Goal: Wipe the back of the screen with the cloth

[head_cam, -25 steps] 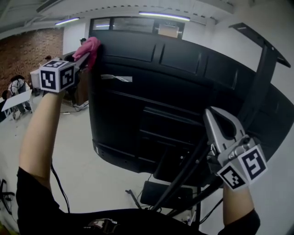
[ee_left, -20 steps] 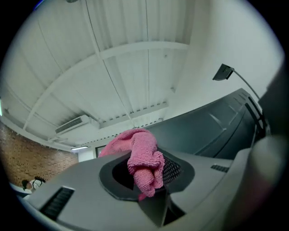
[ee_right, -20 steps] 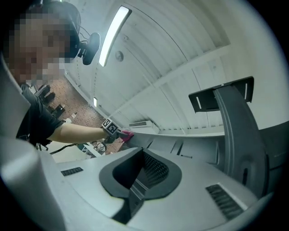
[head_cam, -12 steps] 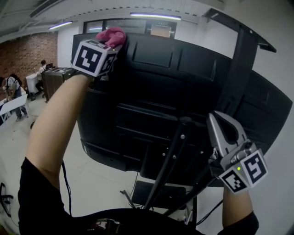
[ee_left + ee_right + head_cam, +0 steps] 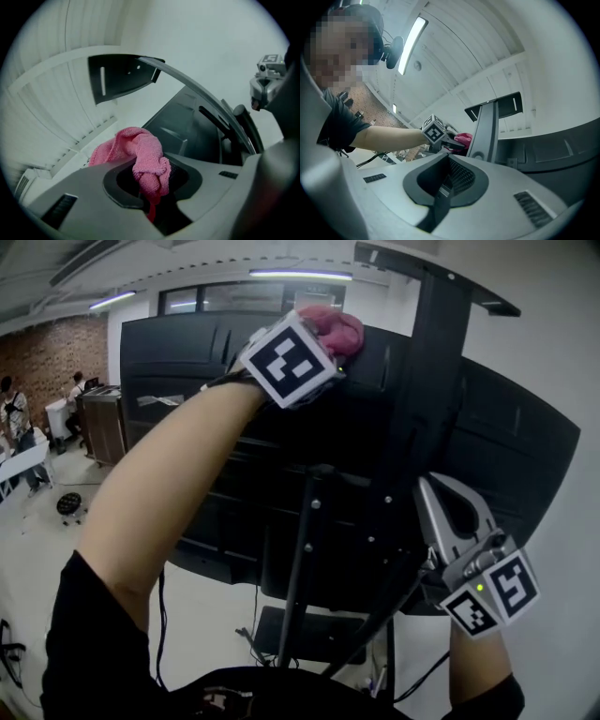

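The big black screen (image 5: pixel 225 418) stands with its ribbed back toward me. My left gripper (image 5: pixel 330 343) is raised to the screen's top edge near the black stand post (image 5: pixel 417 399) and is shut on a pink cloth (image 5: pixel 335 329), which presses against the panel. In the left gripper view the pink cloth (image 5: pixel 143 161) bunches out between the closed jaws, with the screen's back (image 5: pixel 187 126) just beyond. My right gripper (image 5: pixel 448 501) hangs low on the right beside the screen, jaws together and nothing in them. From the right gripper view I see the left gripper (image 5: pixel 452 142) with the cloth (image 5: pixel 463 138) beside the post (image 5: pixel 482 131).
The stand's slanted legs (image 5: pixel 300 559) and base (image 5: pixel 309 634) sit under the screen. A strip of tape (image 5: pixel 157 401) is stuck on the panel's left part. People sit at desks (image 5: pixel 19 456) far left by a brick wall. A white wall (image 5: pixel 562 352) is close on the right.
My left gripper has slid the pink cloth rightward along the screen's top edge, from the left corner to near the stand post. The right gripper has barely shifted.
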### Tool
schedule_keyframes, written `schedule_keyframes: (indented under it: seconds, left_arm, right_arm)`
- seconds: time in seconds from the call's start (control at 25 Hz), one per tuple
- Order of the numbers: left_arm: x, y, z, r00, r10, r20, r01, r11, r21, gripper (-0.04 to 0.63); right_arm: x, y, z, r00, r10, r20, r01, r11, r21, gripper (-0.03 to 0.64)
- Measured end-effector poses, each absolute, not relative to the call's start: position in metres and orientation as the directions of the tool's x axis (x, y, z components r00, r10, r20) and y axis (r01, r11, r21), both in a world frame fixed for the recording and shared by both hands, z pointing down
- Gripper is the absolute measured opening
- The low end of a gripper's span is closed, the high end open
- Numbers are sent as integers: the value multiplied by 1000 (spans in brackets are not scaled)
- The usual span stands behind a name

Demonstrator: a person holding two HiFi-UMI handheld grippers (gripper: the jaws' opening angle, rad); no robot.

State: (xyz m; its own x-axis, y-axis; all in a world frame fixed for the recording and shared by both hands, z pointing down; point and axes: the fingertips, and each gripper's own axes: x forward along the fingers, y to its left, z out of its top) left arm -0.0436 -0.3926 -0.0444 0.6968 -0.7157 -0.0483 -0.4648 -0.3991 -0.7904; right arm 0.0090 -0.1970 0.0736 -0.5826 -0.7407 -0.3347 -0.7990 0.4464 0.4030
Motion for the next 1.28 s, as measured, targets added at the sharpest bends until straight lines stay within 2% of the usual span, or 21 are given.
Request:
schedule_keyframes:
  seconds: [0.08,0.16,0.28,0.44,0.52,0.6,0.68,0.8,1.12,1.28]
  left_arm:
    - [-28,-384,-32,716,-698,-8,-414,-416,-809,95]
    - [-63,-380,-33,696,-716,-53,-459,-387,-800,95]
    - [-198,-379,-34,625,-762,-167,-598,-331,-730,95]
    - [-403,-416,21,386,-901,-200,-786,-207,-583,95]
    - [-466,-449,55,264,-949,-173,-845,-140,-517,95]
    - [-492,-480,87,203,-971,-129,-875,-121,-470,95]
    - [-478,-497,105,217,-971,-99,-877,-149,-456,95]
    - [-413,-490,102,304,-947,-107,-830,-208,-517,95]
    - [-272,-453,92,445,-895,-24,-623,-290,-727,95]
    - [-196,-433,85,520,-851,67,-457,-344,-820,92]
  right_arm:
    - [7,-193,76,-582,-742,-334,-800,448,400,0]
    - [-6,-195,77,-596,-733,-327,-790,465,400,0]
    - [-42,-201,81,-637,-704,-313,-761,511,400,0]
    - [-80,-204,94,-668,-685,-290,-736,549,396,0]
    - [-90,-209,99,-667,-689,-284,-736,548,398,0]
    - [-96,-216,101,-663,-695,-278,-739,547,393,0]
    - [-96,-219,101,-659,-701,-273,-742,545,390,0]
    - [-87,-218,102,-646,-714,-268,-751,533,389,0]
    - [-33,-206,103,-618,-731,-291,-778,513,363,0]
    - [-5,-200,104,-606,-729,-318,-791,509,339,0]
